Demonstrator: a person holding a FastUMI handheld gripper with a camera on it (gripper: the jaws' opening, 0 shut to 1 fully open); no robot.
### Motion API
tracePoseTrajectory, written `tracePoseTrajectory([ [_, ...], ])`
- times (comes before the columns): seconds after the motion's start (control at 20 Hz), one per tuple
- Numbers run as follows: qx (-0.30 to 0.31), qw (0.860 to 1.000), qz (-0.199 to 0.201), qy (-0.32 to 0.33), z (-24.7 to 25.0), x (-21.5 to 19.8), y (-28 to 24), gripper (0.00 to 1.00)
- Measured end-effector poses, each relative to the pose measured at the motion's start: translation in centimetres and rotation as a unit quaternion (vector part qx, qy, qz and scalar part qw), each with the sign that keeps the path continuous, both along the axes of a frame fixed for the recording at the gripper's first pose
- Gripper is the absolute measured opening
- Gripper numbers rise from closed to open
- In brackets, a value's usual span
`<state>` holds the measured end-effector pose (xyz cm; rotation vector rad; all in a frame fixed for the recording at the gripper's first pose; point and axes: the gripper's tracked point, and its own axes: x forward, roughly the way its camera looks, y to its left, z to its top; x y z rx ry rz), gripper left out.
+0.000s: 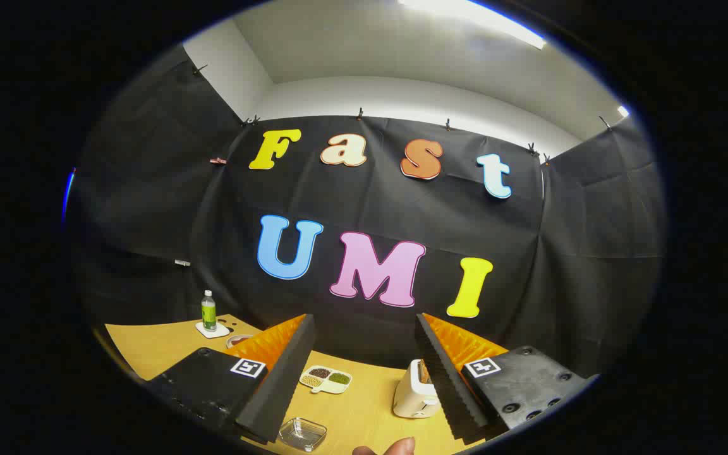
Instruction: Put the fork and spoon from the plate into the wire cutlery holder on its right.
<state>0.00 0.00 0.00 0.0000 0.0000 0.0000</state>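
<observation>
Tool (364, 354): fingers apart, nothing held. Between them on counter (149, 347): divided dish (326, 379), toaster (416, 392), clear tray (302, 433); bottle (208, 311) near far edge.

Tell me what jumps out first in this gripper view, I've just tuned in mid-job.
The gripper hangs open and empty above the yellow table, its fingers wide apart. Between them lie a divided dish of grains and, nearer, a clear glass dish; a white toaster stands against the right finger. A green bottle stands on a coaster beyond the left finger.
</observation>
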Motion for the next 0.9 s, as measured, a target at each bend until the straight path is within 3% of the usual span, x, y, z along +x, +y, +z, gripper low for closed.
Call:
tracePoseTrajectory([
  [0.9, 0.020, 1.000, 0.008, 0.019, 1.1, 1.5, 2.4, 0.98],
])
